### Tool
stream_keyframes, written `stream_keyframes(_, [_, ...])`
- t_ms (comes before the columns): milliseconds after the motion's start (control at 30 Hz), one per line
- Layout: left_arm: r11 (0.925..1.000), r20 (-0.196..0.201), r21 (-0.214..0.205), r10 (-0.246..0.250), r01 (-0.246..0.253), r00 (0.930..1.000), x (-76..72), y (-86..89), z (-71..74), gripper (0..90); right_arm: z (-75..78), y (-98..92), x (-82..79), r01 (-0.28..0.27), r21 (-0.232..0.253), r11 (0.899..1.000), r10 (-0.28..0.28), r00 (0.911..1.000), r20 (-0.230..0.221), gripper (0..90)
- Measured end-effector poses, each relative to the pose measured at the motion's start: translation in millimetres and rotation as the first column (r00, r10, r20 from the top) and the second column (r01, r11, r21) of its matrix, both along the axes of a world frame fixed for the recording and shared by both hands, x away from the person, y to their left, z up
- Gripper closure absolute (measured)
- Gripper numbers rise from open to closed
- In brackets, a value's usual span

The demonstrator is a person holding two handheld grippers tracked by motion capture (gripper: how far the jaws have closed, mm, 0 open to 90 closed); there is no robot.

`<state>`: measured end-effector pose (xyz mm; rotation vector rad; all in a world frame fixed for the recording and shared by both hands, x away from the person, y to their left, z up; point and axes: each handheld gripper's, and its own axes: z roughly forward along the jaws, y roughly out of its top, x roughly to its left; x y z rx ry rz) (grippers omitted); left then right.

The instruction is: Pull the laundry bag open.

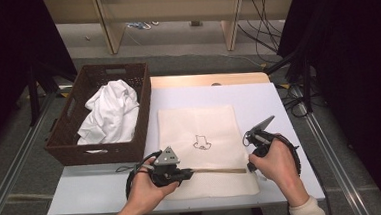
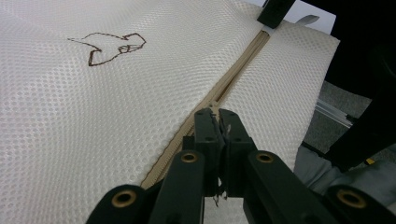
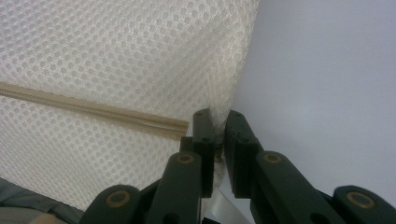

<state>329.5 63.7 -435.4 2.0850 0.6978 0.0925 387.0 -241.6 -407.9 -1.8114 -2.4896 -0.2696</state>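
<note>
Cream mesh bag lies flat on the white tabletop, beside a brown basket holding white cloth. Left gripper has its jaws clenched on the zipper pull of the tan zipper. Right gripper has its jaws pinching the bag's edge at the zipper end.

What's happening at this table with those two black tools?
A person holds a gripper in each hand over a cream mesh laundry bag lying flat on the white table. The left gripper is shut on the zipper pull, and the right gripper pinches the bag's edge at the zipper's other end. A brown basket beside the bag holds white clothing.
</note>
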Motion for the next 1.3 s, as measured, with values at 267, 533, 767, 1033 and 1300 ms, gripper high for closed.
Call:
stream_keyframes(267, [0.9999, 0.001, 0.008, 0.007, -0.007, 1.0000, -0.3, 4.1, 0.1, 87.1, -0.9, -1.5, 0.9, -0.003, -0.003, 1.000, 0.003, 1.0000, 0.000, 84.3])
stream_keyframes(533, [0.9994, -0.012, 0.008, 0.032, -0.032, 0.9994, -2.5, 8.0, 0.5, 87.1, 0.0, 0.1, -0.2, 0.029, -0.006, 1.000, -0.029, 0.9994, -0.017, 84.3])
stream_keyframes(767, [0.9996, 0.002, 0.020, 0.021, -0.021, 0.9998, -1.6, 12.2, -0.1, 87.1, 2.5, 0.5, -1.3, 0.059, -0.006, 0.998, -0.059, 0.9974, -0.042, 84.4])
stream_keyframes(1033, [0.9995, -0.012, -0.004, 0.031, -0.031, 0.9994, -2.5, 14.6, -1.5, 87.1, 1.8, -1.6, -1.0, 0.060, -0.011, 0.998, -0.061, 0.9974, -0.038, 84.4])
stream_keyframes(1300, [0.9996, -0.012, 0.010, 0.027, -0.027, 0.9996, -1.2, 16.5, -0.9, 87.1, 1.2, -1.7, -1.0, 0.069, -0.002, 0.998, -0.069, 0.9966, -0.046, 84.4])
